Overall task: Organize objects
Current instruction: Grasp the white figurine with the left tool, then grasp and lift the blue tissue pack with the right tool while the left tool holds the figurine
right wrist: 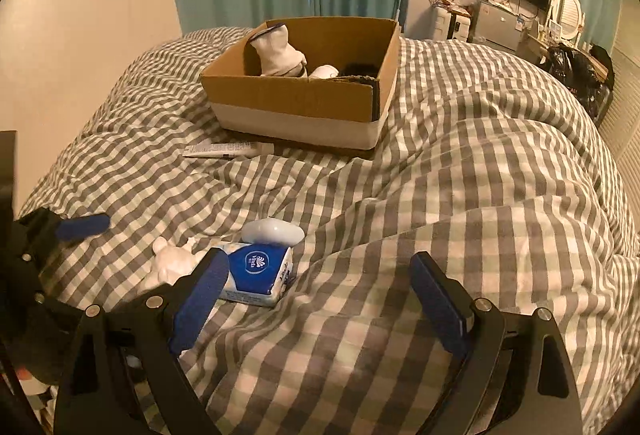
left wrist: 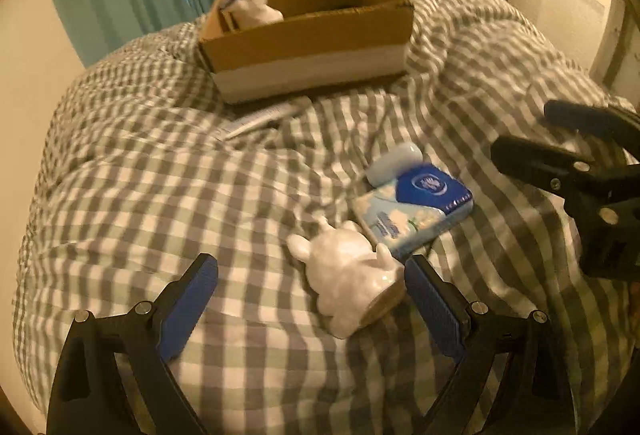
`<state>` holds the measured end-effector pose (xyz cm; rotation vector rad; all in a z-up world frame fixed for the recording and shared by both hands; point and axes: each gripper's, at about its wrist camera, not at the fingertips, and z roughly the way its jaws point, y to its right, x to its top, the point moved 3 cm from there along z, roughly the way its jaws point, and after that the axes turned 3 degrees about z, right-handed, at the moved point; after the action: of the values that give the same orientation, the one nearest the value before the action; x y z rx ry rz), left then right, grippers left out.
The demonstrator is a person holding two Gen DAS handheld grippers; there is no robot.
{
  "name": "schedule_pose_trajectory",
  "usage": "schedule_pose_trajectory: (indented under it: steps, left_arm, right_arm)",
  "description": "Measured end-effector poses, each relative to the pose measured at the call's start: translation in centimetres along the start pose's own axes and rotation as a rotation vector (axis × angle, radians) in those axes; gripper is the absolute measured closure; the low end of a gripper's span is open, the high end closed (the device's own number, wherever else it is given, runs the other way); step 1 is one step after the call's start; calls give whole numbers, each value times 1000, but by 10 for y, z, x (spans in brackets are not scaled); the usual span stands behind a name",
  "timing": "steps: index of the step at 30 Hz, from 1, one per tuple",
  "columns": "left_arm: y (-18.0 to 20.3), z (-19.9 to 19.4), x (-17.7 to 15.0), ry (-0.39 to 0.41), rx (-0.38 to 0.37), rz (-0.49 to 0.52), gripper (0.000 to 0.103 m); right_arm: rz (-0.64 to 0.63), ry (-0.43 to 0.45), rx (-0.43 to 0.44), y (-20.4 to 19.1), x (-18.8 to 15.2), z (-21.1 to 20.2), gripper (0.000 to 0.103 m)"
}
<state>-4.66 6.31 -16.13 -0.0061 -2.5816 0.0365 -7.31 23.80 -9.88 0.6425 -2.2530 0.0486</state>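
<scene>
Left gripper [left wrist: 311, 277]: jaws wide, white rabbit figurine [left wrist: 348, 275] lying between them, against the right pad.
Right gripper [right wrist: 318, 275]: jaws wide, holding nothing, over the checked duvet [right wrist: 460, 195].
Tissue pack [right wrist: 256, 273]: blue label, writing too small to read; just beside figurine.
Cardboard box [right wrist: 296, 95]: farther back on duvet.

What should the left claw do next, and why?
Probably ease forward and close on the white rabbit figurine. The left claw is open, the figurine lies on the checked blanket by its right finger, and the cardboard box waits beyond.
</scene>
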Motion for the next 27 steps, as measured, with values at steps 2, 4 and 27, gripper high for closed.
schedule_pose_trajectory:
  steps: [2,4,27]
  left_arm:
    - [6,7,0,-22,3,23,6]
    - [12,15,0,-44,24,49,6]
    - [-63,-21,14,55,32,-170,39]
  right_arm:
    - [-5,-3,-2,-1,-1,1,11]
    - [-4,-4,-1,-2,-1,1,11]
    - [-126,-102,-29,-30,-2,16,11]
